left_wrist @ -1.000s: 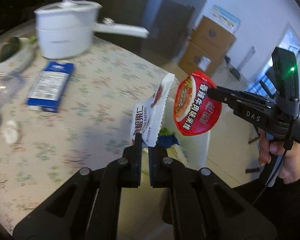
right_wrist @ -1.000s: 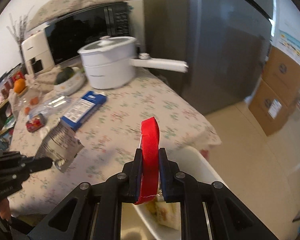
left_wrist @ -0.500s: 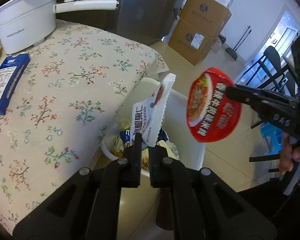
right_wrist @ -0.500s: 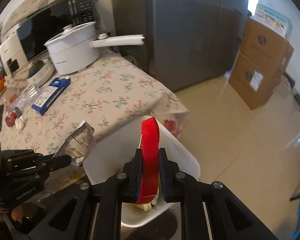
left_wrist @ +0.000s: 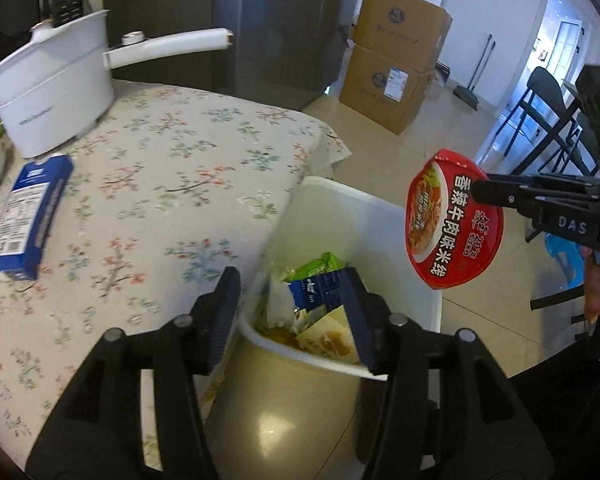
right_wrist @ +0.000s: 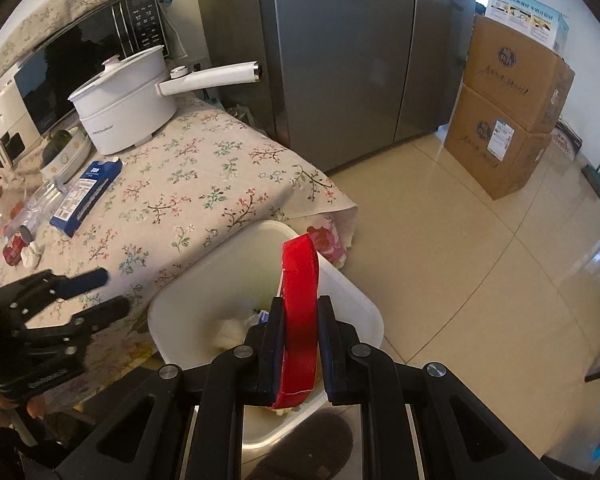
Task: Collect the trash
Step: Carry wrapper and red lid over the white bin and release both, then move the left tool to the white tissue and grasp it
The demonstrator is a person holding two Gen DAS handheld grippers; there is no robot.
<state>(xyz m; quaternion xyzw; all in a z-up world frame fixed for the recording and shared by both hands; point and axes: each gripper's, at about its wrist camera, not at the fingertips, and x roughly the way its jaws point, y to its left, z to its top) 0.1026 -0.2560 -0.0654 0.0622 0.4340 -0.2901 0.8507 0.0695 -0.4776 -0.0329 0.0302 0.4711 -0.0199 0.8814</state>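
**Left claw empty over the bin, red noodle lid waiting its turn**

At nine o'clock in the left wrist view lies a blue and white printed carton [left_wrist: 26,216] on the floral-patterned tablecloth [left_wrist: 172,184]; its small print is too fine to read. Above it, toward ten o'clock, stands a white lidded electric pot with a long handle [left_wrist: 52,96], with grey lettering on its side that stays illegible.

At the centre, the left gripper [left_wrist: 292,312] hangs with its jaws spread wide and nothing between them, directly above the white plastic trash bin [left_wrist: 380,216] tucked against the table edge. Inside the bin sit a green packet, a blue and white wrapper and a yellowish one — trash already collected.

Toward three o'clock, the right gripper [left_wrist: 478,192] is clamped on the rim of a red round foil lid from an instant noodle bowl [left_wrist: 452,220]. Its white Chinese characters read 香辣牛肉味米线, and "DAS" is printed on the gripper body. The right wrist view shows the same lid edge-on between closed fingers, above the bin's far side.

The step in hand looks like dropping trash into the bin. The next move probably calls for bringing the lid fully over the opening and parting the right jaws — thin foil may flutter sideways, so a low release seems wise. The carton on the table may be a later pick.
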